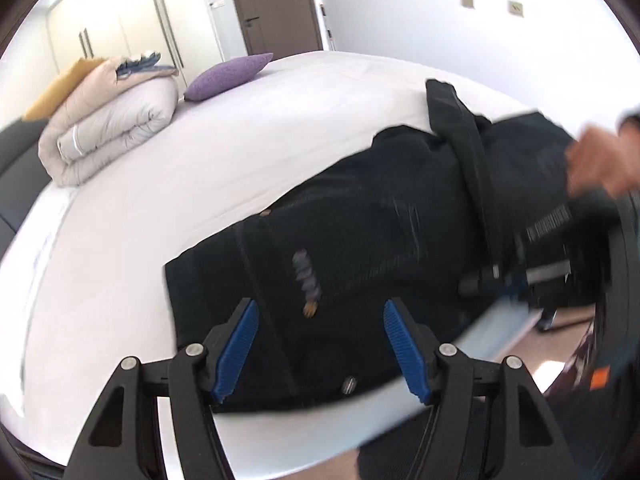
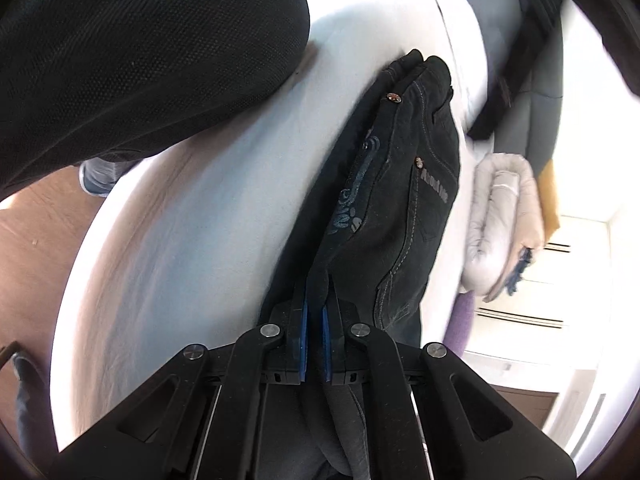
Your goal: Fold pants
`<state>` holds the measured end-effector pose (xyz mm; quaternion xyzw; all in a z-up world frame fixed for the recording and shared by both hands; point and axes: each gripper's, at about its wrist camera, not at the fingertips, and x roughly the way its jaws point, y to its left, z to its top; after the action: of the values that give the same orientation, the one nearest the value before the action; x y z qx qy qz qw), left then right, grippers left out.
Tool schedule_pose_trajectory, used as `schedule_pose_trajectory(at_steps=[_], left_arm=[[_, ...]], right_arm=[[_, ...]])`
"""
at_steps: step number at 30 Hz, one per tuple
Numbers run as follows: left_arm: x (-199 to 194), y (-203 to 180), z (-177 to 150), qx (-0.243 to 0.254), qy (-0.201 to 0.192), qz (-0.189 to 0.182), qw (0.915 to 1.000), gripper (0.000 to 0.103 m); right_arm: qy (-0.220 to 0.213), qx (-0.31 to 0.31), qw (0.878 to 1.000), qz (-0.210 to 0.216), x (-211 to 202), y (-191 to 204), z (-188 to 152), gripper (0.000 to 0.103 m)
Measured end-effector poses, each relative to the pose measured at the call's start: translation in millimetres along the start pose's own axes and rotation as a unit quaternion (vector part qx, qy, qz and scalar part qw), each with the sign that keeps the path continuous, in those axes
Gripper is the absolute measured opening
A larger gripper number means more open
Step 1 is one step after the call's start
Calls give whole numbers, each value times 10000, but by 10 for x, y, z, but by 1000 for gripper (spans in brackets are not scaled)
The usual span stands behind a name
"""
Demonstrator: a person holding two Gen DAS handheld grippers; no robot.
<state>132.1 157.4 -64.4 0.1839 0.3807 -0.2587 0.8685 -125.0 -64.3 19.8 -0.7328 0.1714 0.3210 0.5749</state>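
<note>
Your left gripper point(image 1: 318, 344) hangs above the near edge of the bed point(image 1: 280, 112) with its blue pads point(image 1: 237, 350) spread wide and nothing caught between them; the black jeans point(image 1: 360, 220) lie below and beyond the fingertips, apart from both pads. From this wrist view the jeans stretch across the white sheet as a long dark bundle, with a strap-like fold of the same dark cloth point(image 1: 460, 128) draped over the far part, and a small metal rivet point(image 1: 349, 385) showing near the closest edge. Your right hand point(image 1: 600, 160) is blurred at the right side, so its grip cannot be read from here. In the right wrist view, your right gripper point(image 2: 314, 312) is clamped on a fold of the jeans point(image 2: 400, 200), the cloth pinched tight between its blue pads point(image 2: 304, 320), and the garment runs away from the fingertips over the sheet point(image 2: 200, 220), showing a stitched pocket and a printed design. A folded duvet point(image 1: 116, 120) and a purple cushion point(image 1: 228, 76) sit at the far end of the bed, well apart from the jeans. A dark-clothed part of you point(image 2: 140, 52) fills the upper left of the right view.
</note>
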Motion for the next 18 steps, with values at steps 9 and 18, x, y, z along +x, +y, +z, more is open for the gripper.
schedule_pose_trajectory(at_steps=[9, 18], left_arm=[[867, -176, 88, -396, 922, -143, 9949, 61], [800, -310, -63, -556, 1081, 57, 9926, 61]], right_arm=[[-111, 390, 9972, -631, 12, 227, -41, 6], [-578, 2714, 9604, -268, -313, -95, -411, 51]])
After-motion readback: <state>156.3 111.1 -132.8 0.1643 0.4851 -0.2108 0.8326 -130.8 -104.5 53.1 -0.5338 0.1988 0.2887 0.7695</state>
